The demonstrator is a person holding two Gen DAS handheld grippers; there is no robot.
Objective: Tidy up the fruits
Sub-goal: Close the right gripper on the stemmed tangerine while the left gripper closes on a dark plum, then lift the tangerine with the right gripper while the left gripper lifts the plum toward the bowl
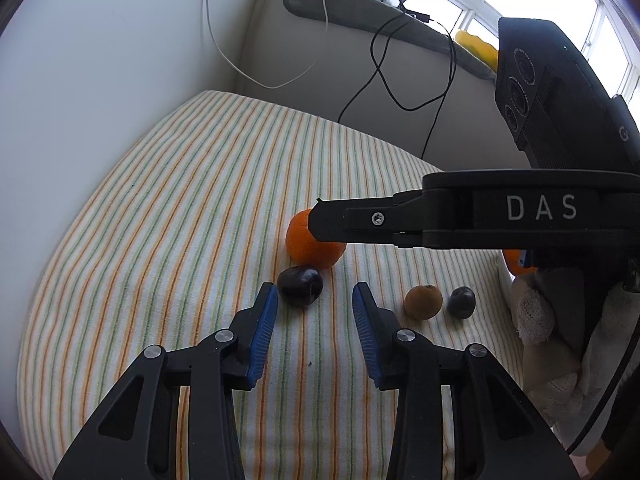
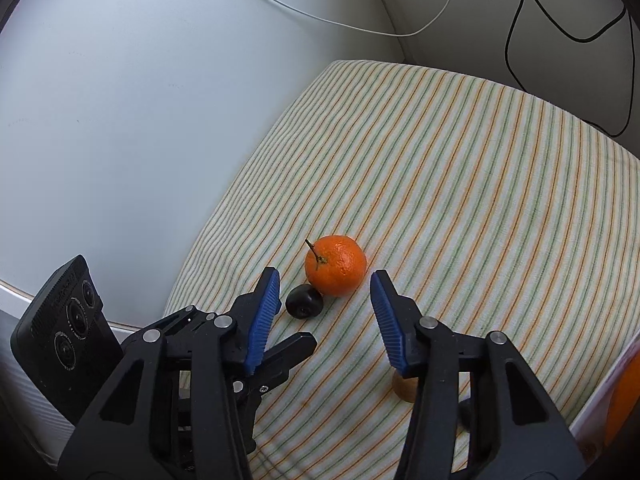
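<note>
An orange mandarin with a stem lies on the striped cloth, touching a dark plum in front of it. A small brown fruit and a second small dark plum lie to the right. My left gripper is open and empty, just short of the first plum. My right gripper is open and empty, its fingers either side of the mandarin and plum, slightly short of them. In the left wrist view its finger crosses above the mandarin. The brown fruit is partly hidden behind the right finger.
A white wall borders the cloth on the left. A grey ledge with black and white cables runs behind. A white container edge with something orange sits at the right. The left gripper's body is at lower left.
</note>
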